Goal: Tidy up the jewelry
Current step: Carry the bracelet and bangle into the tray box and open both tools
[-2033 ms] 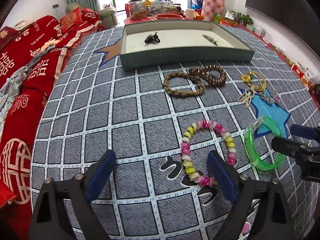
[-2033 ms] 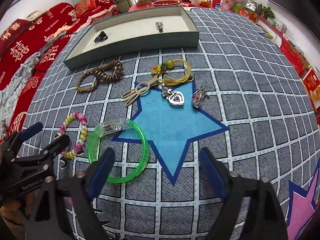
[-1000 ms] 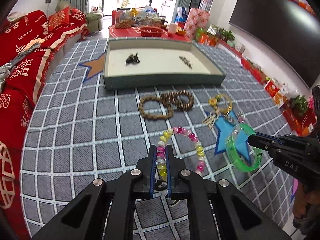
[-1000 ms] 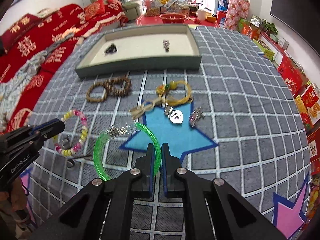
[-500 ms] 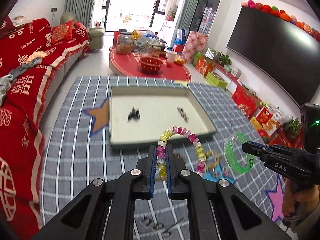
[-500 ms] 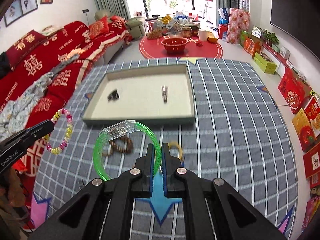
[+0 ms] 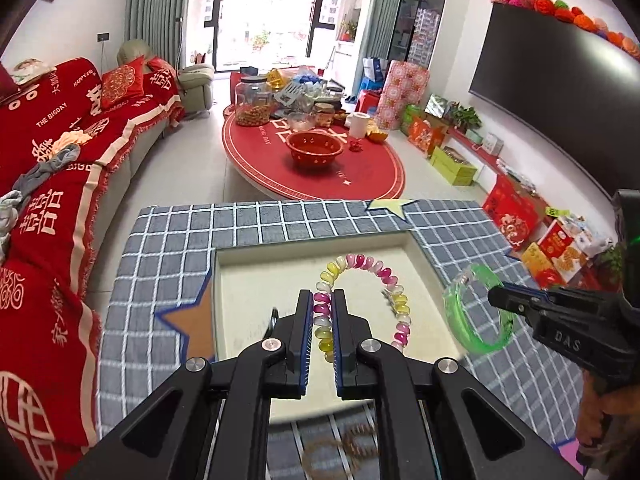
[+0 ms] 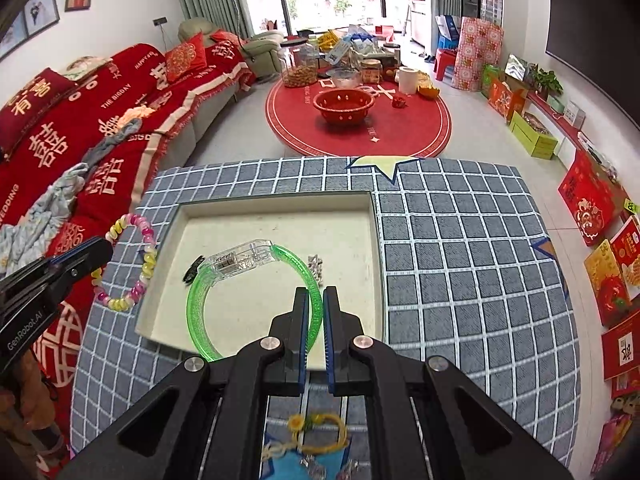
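My left gripper is shut on a pink, yellow and white bead bracelet, held in the air over the shallow grey tray. My right gripper is shut on a green plastic bangle with a clear clasp, also above the tray. In the tray lie a small dark piece and a silver piece. Each gripper shows in the other's view: the right one with the bangle, the left one with the beads.
The tray sits on a grey checked cloth with star patches. A yellow cord bracelet and brown bead bracelets lie on the cloth below the grippers. A red sofa lies left, a red round table beyond.
Both grippers closed on their bracelets, lifted them off the cloth and carried them forward until they hang over the tray.
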`<state>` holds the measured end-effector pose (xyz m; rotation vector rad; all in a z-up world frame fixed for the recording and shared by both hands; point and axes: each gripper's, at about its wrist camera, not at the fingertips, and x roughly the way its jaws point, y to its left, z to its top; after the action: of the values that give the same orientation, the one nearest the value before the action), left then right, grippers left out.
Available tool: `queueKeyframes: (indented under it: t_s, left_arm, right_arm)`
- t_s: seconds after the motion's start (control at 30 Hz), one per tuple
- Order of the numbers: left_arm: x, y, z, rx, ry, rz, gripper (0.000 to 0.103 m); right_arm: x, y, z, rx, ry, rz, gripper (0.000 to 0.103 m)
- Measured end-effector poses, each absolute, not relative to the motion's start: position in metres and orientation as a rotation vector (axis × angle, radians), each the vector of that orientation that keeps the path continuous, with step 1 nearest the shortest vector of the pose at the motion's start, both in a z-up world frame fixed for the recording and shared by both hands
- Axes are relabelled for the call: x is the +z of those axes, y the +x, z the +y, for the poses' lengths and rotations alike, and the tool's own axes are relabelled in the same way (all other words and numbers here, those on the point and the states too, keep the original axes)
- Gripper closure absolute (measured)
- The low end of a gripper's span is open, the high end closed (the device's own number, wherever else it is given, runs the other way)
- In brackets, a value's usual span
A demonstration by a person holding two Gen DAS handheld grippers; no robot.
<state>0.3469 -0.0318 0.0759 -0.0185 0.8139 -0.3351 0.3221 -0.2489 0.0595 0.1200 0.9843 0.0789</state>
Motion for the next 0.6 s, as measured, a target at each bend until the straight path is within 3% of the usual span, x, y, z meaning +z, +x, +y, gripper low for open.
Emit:
queueKeyframes:
  t_s: [0.6]
  left_arm:
    - [-0.028, 0.434, -0.077, -0.296, 0.078, 0.959, 0.081]
  right_arm:
    - [-0.043, 0.415, -0.256, 0.032, 0.171, 1.106, 0.096]
